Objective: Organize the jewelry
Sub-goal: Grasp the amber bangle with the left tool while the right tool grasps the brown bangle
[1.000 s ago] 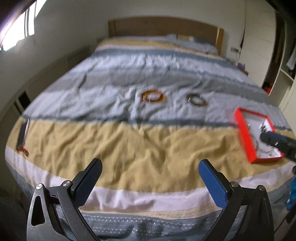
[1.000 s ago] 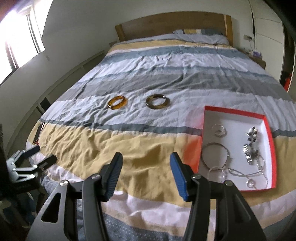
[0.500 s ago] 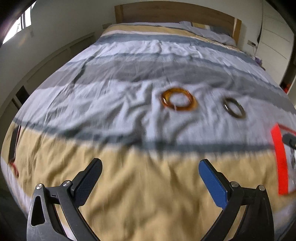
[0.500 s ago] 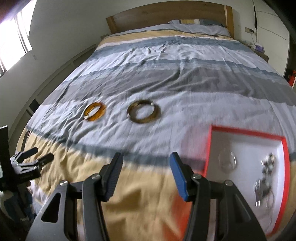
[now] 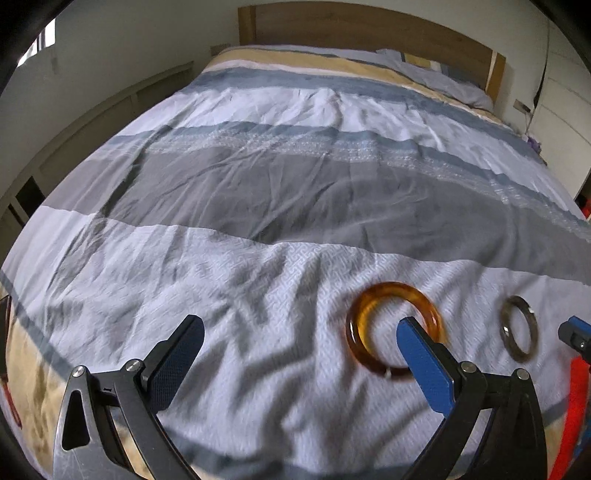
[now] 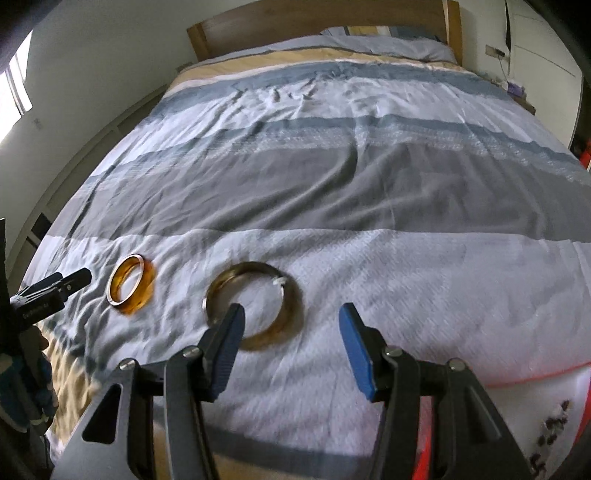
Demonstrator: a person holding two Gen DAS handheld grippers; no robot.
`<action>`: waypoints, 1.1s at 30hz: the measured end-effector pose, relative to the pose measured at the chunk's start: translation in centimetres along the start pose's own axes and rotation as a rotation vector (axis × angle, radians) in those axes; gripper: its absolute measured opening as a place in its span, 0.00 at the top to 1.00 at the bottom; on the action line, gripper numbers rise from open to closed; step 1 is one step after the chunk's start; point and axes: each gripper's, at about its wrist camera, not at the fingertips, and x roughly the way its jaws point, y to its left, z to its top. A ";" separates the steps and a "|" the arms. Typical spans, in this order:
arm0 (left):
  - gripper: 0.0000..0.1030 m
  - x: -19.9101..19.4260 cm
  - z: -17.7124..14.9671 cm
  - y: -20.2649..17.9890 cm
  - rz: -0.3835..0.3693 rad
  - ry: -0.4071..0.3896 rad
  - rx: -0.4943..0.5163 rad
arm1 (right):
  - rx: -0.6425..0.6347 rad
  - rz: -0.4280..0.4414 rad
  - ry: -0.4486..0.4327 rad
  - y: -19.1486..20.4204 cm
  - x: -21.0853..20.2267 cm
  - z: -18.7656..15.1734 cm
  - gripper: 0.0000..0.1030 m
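Left gripper (image 5: pixel 299 354) jaws apart, empty, over amber bangle (image 5: pixel 393 328) | right gripper (image 6: pixel 291 339) jaws apart, empty, over brown bangle (image 6: pixel 255 304) | both bangles on striped bedspread (image 6: pixel 332 177), wooden headboard (image 6: pixel 321 18) behind | gripper lettering unreadable

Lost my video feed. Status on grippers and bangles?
Left gripper and right gripper open, empty. Amber bangle and dark bangle flat on bedspread, apart. Nothing in the way.

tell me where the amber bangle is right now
The amber bangle lies flat on the white band of the bedspread, left of the darker brown bangle; in the left wrist view it sits just behind the left gripper's blue finger.
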 end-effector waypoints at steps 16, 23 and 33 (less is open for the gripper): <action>0.17 5.9 -1.0 -1.7 0.022 0.065 0.042 | -0.028 -0.024 0.060 1.3 5.8 0.0 0.51; 0.18 6.0 -1.4 -2.1 0.032 0.041 0.047 | -0.062 -0.061 0.018 2.4 6.3 -0.6 0.66; 0.49 5.5 -1.7 -3.7 0.021 -0.004 0.116 | -0.064 -0.055 -0.002 2.9 6.9 -0.5 0.84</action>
